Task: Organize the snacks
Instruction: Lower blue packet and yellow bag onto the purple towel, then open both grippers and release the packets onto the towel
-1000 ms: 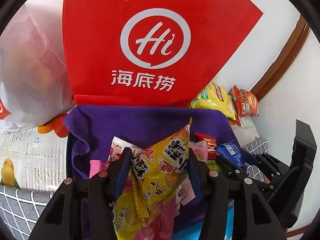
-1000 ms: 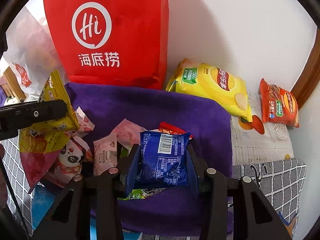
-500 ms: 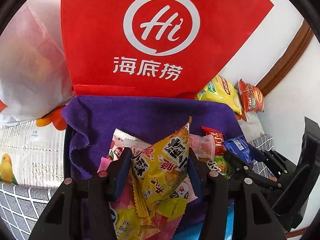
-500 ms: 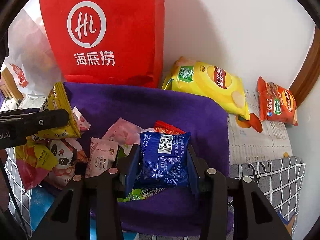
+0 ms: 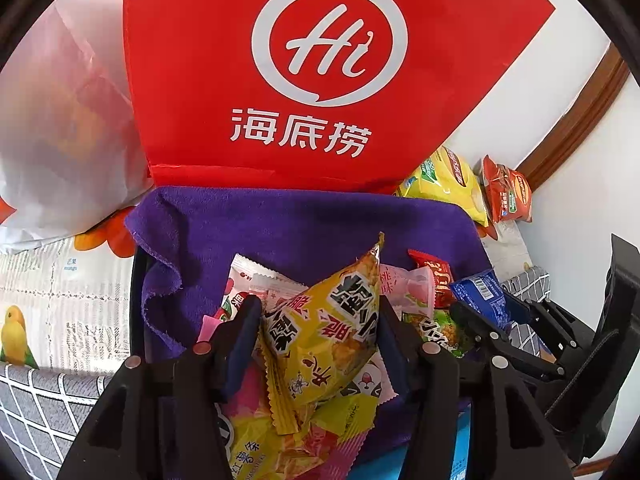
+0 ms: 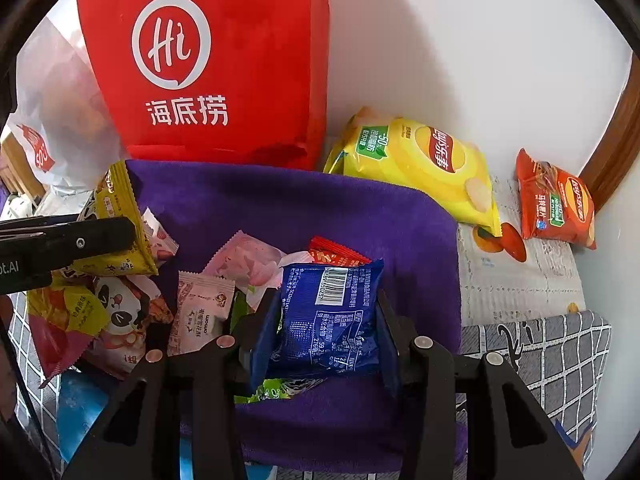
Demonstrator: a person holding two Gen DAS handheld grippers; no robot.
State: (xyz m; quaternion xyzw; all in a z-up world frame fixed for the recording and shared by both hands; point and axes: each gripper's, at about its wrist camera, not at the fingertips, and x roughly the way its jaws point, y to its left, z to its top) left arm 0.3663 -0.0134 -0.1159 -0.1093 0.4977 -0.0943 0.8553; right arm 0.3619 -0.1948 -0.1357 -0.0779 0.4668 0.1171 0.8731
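Against the back wall: tall red bag (image 5: 328,80) with white logo, upright, touching the far edge of the purple cloth (image 6: 320,208). Top of bag out of frame; contents and opening cannot be told.

Beside it, to the left: white plastic bag (image 5: 52,128), translucent, contents blurred.

Spread in front of red bag: purple cloth, over what looks like a dark tray; far half bare, near half covered with a loose heap of small packets (image 6: 200,312) (pink, white, panda-print, green, red). No grouping visible in heap. Judged: most sorting not yet done.

Off the cloth, to the right, on the printed tabletop (image 6: 520,280): large yellow chip bag (image 6: 424,164) and smaller orange chip bag (image 6: 556,200), near each other, apart from the heap. Possibly a sorted group already; not certain.

Left tool (image 5: 316,316): closed on yellow snack packet (image 5: 328,328), packet raised above the heap, one corner pointing up.

Right tool (image 6: 326,316): closed on blue packet (image 6: 332,312), barcode side up, held over the near right part of the cloth.

Status, judged: two packets in hand, none of the small ones visibly placed. Destination not shown; red bag or the chip-bag side both plausible. Early in task.
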